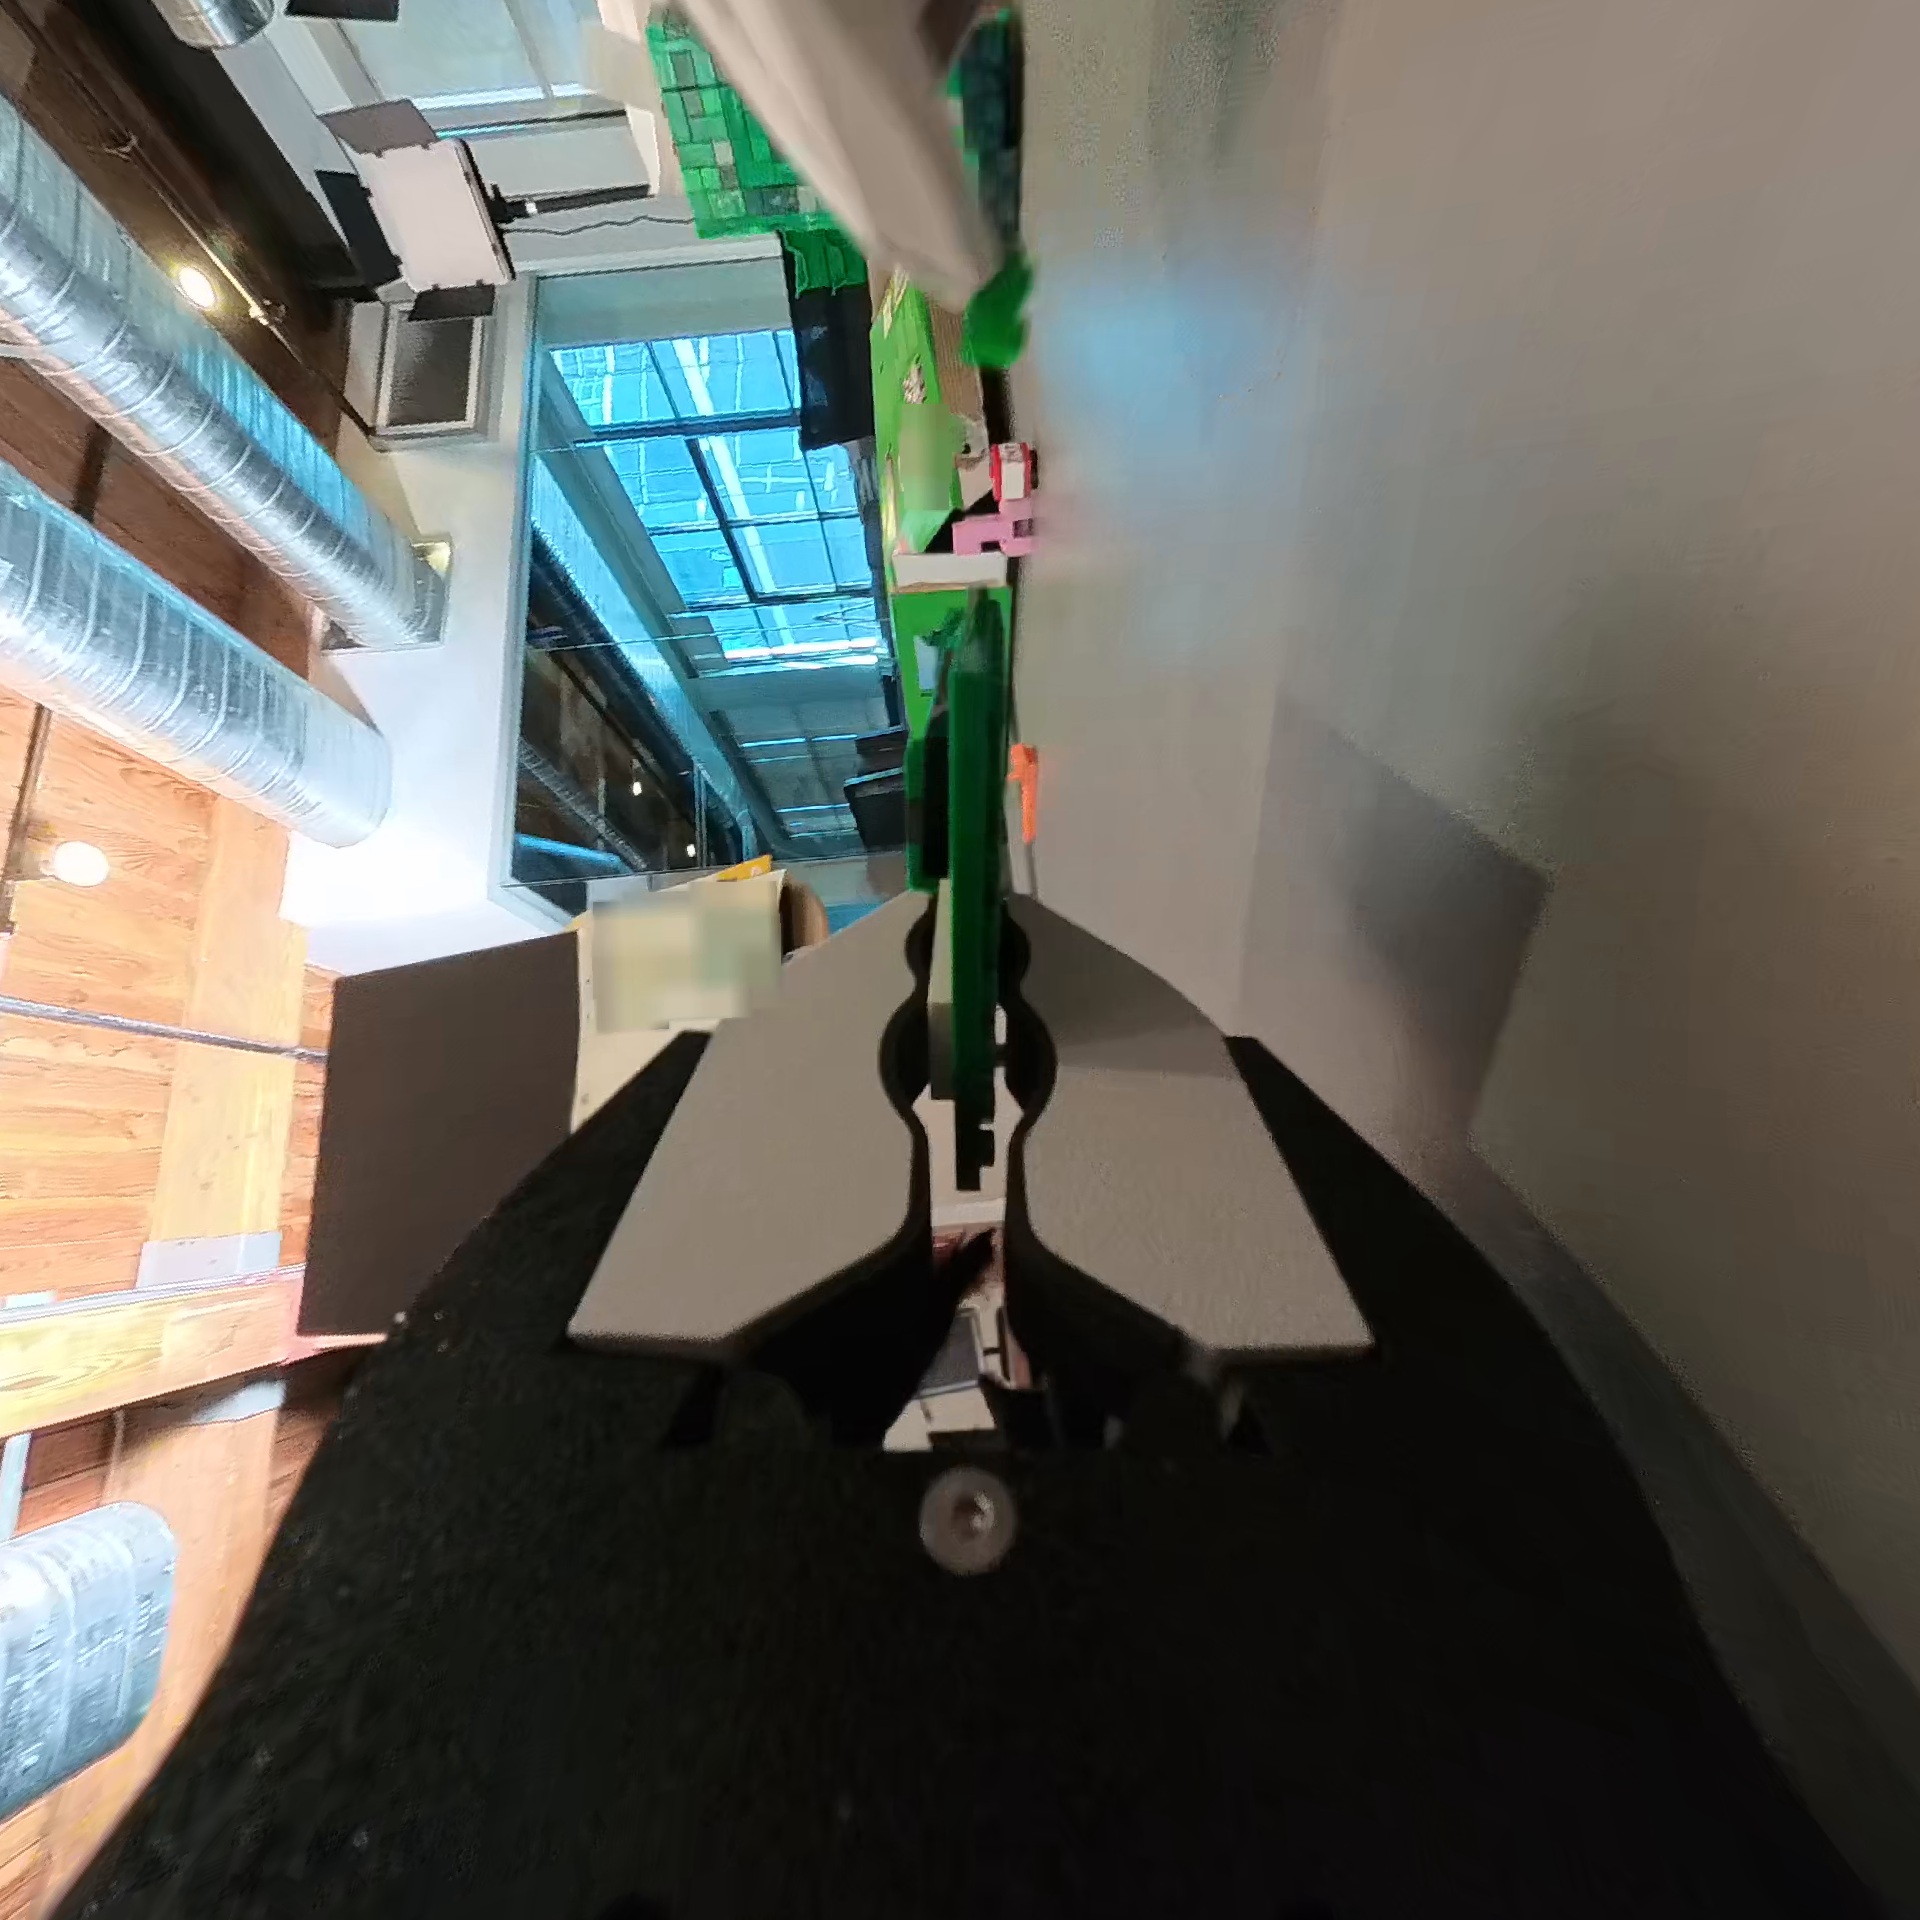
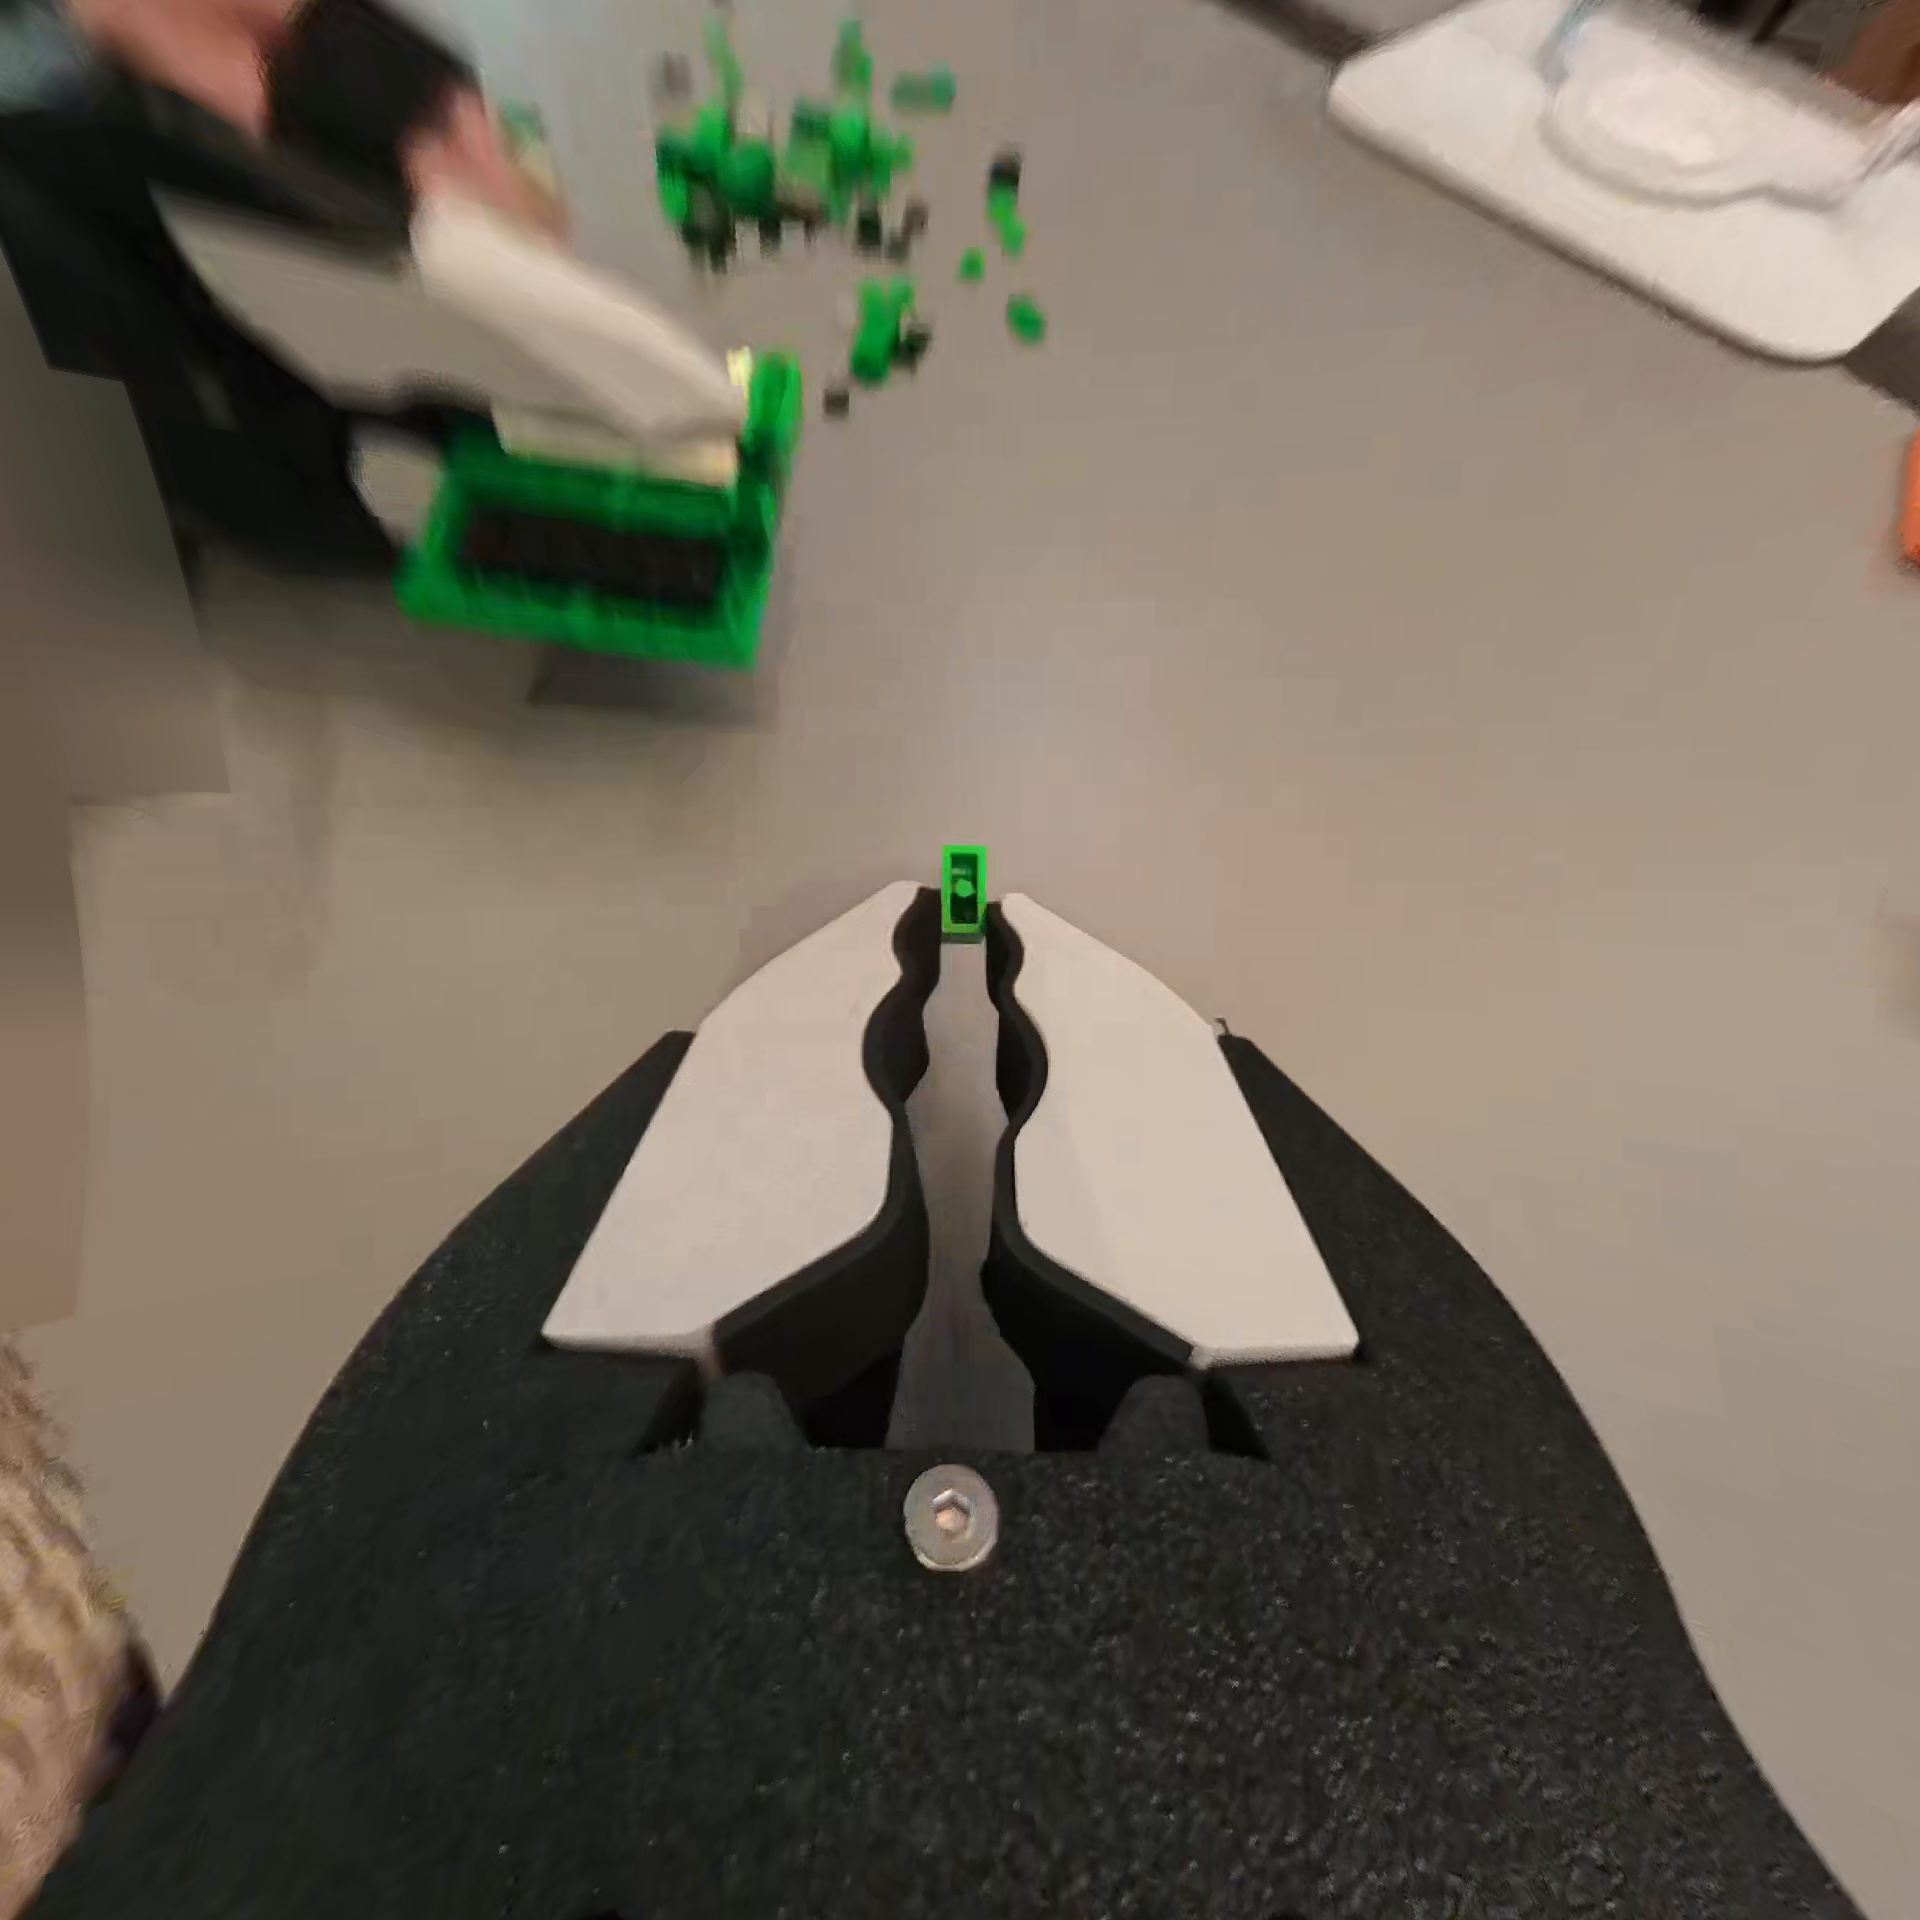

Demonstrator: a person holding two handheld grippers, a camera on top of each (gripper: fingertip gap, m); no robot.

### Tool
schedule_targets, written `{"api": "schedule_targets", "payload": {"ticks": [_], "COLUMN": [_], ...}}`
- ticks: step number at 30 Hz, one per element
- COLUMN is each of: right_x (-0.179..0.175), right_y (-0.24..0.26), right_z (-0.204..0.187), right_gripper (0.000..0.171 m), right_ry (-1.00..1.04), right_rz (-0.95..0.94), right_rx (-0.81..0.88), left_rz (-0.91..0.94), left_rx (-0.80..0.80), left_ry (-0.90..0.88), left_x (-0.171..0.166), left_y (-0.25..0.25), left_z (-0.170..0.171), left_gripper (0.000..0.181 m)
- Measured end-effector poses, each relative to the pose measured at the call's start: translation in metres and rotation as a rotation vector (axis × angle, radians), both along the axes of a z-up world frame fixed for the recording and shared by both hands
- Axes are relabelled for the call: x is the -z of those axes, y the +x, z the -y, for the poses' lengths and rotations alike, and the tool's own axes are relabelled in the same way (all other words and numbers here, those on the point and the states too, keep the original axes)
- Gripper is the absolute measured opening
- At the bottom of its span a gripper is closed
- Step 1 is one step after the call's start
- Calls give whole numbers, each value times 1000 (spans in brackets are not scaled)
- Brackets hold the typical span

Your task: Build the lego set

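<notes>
My left gripper point(image 1: 966, 914) is shut on a flat green lego assembly point(image 1: 971, 790), seen edge-on in the left wrist view, which is rolled sideways. In the right wrist view that same gripper point(image 2: 717, 416) shows blurred at upper left, holding the green assembly with a dark middle point(image 2: 592, 551) above the table. My right gripper point(image 2: 961, 904) is shut on a small bright green brick point(image 2: 963, 894) held at its fingertips above the grey table point(image 2: 1351, 727). The right gripper also shows blurred at the top of the left wrist view point(image 1: 862, 135), with a green piece point(image 1: 997, 317) at its tip.
Several loose green and dark bricks point(image 2: 831, 187) lie scattered at the far middle of the table. A white tray point(image 2: 1662, 187) sits at the far right, an orange object point(image 2: 1907, 509) at the right edge. Pink and red pieces point(image 1: 1003, 509) and a green box point(image 1: 925, 416) stand farther off.
</notes>
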State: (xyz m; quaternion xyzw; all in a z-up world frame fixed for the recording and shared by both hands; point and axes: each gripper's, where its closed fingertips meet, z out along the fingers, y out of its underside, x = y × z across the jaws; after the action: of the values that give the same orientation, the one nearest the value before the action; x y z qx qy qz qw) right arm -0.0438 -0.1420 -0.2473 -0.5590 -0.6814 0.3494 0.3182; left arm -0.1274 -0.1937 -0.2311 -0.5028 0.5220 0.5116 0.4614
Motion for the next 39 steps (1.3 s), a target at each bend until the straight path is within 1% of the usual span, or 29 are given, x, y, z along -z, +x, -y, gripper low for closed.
{"api": "schedule_targets", "payload": {"ticks": [3, 7, 11, 15, 29, 32, 39], "right_x": [-30, -41, -40, -39, -36, -35, -39], "right_y": [-22, -37, -40, -42, -41, -41, -39], "right_z": [28, 44, 47, 50, 57, 59, 62], "right_gripper": [8, 8, 8, 8, 8, 13, 18], "right_ry": [-107, -108, -70, -93, -66, -51, -54], "right_rz": [-109, -133, -95, -77, -22, -17, -33], "right_rx": [49, 90, 98, 92, 105, 94, 76], "left_rz": [-9, -7, -17, -28, -56, -49, -39], "left_rx": [-10, -16, -14, -2, 14, 18, 16], "left_ry": [44, 91, 111, 133, 141, 143, 148], "left_x": [-8, -16, -19, -22, -23, -23, -24], "left_y": [2, 3, 4, 7, 10, 11, 10], "left_z": [1, 2, 3, 4, 5, 5, 5], "left_gripper": [8, 8, 8, 8, 8, 8, 8]}}
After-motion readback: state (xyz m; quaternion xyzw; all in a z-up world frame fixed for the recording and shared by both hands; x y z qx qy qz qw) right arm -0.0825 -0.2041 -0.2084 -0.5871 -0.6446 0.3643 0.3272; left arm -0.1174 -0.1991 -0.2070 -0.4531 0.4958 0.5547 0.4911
